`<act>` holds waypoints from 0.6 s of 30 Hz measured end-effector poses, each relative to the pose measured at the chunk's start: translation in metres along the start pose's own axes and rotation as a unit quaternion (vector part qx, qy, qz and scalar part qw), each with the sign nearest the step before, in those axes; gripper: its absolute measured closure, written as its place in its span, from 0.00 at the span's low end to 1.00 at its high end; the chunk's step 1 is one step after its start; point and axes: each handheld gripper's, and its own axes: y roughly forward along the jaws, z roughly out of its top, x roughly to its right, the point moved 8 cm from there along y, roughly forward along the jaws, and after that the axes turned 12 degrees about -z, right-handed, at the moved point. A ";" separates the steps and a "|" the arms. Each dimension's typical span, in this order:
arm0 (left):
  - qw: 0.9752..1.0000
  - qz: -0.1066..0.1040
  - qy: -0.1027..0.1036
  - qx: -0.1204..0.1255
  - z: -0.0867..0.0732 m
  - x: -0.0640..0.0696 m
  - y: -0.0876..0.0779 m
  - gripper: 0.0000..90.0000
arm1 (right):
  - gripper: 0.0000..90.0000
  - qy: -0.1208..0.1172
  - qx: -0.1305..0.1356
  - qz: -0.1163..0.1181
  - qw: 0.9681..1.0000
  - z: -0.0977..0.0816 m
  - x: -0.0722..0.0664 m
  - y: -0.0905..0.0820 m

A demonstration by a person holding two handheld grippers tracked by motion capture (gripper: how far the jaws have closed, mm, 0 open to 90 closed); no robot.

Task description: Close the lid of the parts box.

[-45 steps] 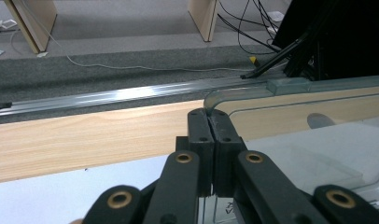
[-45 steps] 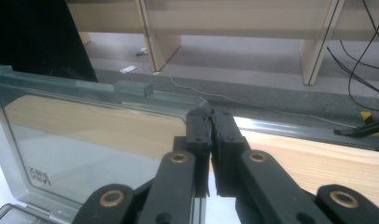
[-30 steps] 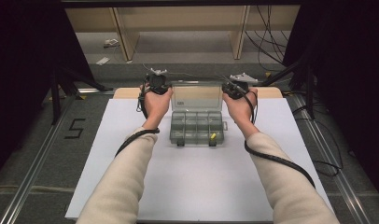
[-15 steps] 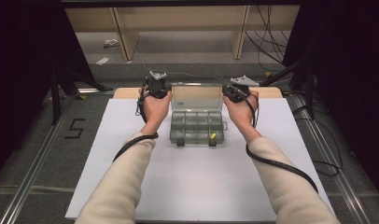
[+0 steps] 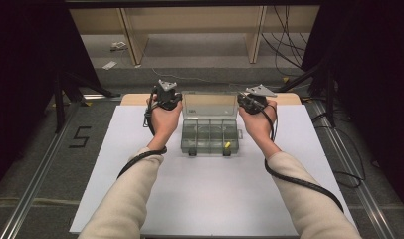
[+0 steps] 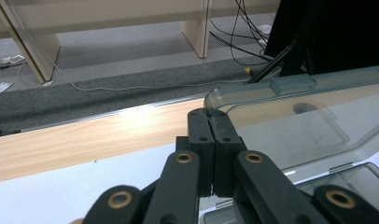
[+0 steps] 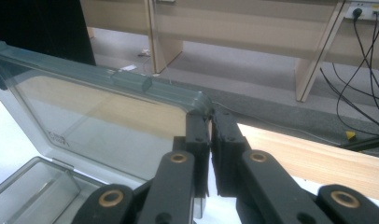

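A clear plastic compartment box (image 5: 210,135) lies at the far middle of the white mat, its lid (image 5: 210,105) standing up open. A small yellow piece (image 5: 227,146) sits in a front right compartment. My left gripper (image 5: 170,99) is at the lid's upper left corner. In the left gripper view its jaws (image 6: 209,114) are shut, tips against the rounded corner of the lid (image 6: 290,126). My right gripper (image 5: 251,102) is at the lid's upper right corner. Its jaws (image 7: 210,116) are shut too, touching the corner of the lid (image 7: 94,112); nothing shows between them.
The white mat (image 5: 200,199) covers a wooden table, whose far edge (image 5: 289,98) lies just behind the box. Beyond it are grey carpet, wooden furniture legs (image 5: 133,40) and loose cables (image 5: 289,45). Black cables trail from both grippers along the forearms.
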 end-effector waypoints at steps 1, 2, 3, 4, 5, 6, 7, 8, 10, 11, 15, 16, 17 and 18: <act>1.000 0.000 0.001 0.001 -0.001 0.000 -0.001 0.99 | 0.97 -0.002 0.002 0.000 1.000 0.000 0.000 -0.001; 1.000 0.000 0.004 0.001 -0.001 0.001 -0.002 0.99 | 0.97 -0.003 0.002 -0.001 1.000 -0.001 0.000 -0.002; 1.000 0.000 0.004 0.003 -0.002 0.001 -0.003 0.99 | 0.97 -0.003 0.002 0.000 1.000 -0.001 -0.001 -0.003; 1.000 -0.001 0.006 0.004 -0.003 0.001 -0.003 0.99 | 0.96 -0.006 0.003 0.000 1.000 -0.002 -0.001 -0.004; 1.000 -0.001 0.006 0.005 -0.003 0.002 -0.004 0.99 | 0.96 -0.007 0.004 0.000 1.000 -0.002 -0.001 -0.005; 1.000 -0.001 0.008 0.005 -0.004 0.002 -0.004 0.99 | 0.96 -0.006 0.004 0.001 1.000 -0.003 -0.001 -0.006; 1.000 -0.001 0.009 0.007 -0.004 0.003 -0.005 0.99 | 0.96 -0.009 0.003 0.002 1.000 -0.003 -0.001 -0.007; 1.000 -0.001 0.010 0.007 -0.005 0.003 -0.006 0.99 | 0.96 -0.010 0.004 0.001 1.000 -0.004 -0.001 -0.008; 1.000 -0.001 0.012 0.008 -0.006 0.004 -0.007 0.99 | 0.96 -0.010 0.006 0.001 1.000 -0.005 -0.002 -0.009; 1.000 -0.002 0.013 0.009 -0.006 0.004 -0.007 0.98 | 0.96 -0.011 0.007 0.002 1.000 -0.006 -0.002 -0.010; 1.000 -0.002 0.017 0.008 -0.008 0.005 -0.010 0.98 | 0.96 -0.013 0.007 0.003 1.000 -0.008 -0.002 -0.013; 1.000 -0.003 0.019 0.008 -0.008 0.005 -0.010 0.98 | 0.96 -0.014 0.007 0.004 1.000 -0.008 -0.002 -0.014; 1.000 -0.003 0.019 0.008 -0.008 0.005 -0.010 0.98 | 0.96 -0.014 0.007 0.004 1.000 -0.008 -0.002 -0.014; 1.000 -0.002 0.019 0.010 -0.009 0.005 -0.010 0.98 | 0.96 -0.014 0.007 0.004 1.000 -0.009 -0.003 -0.016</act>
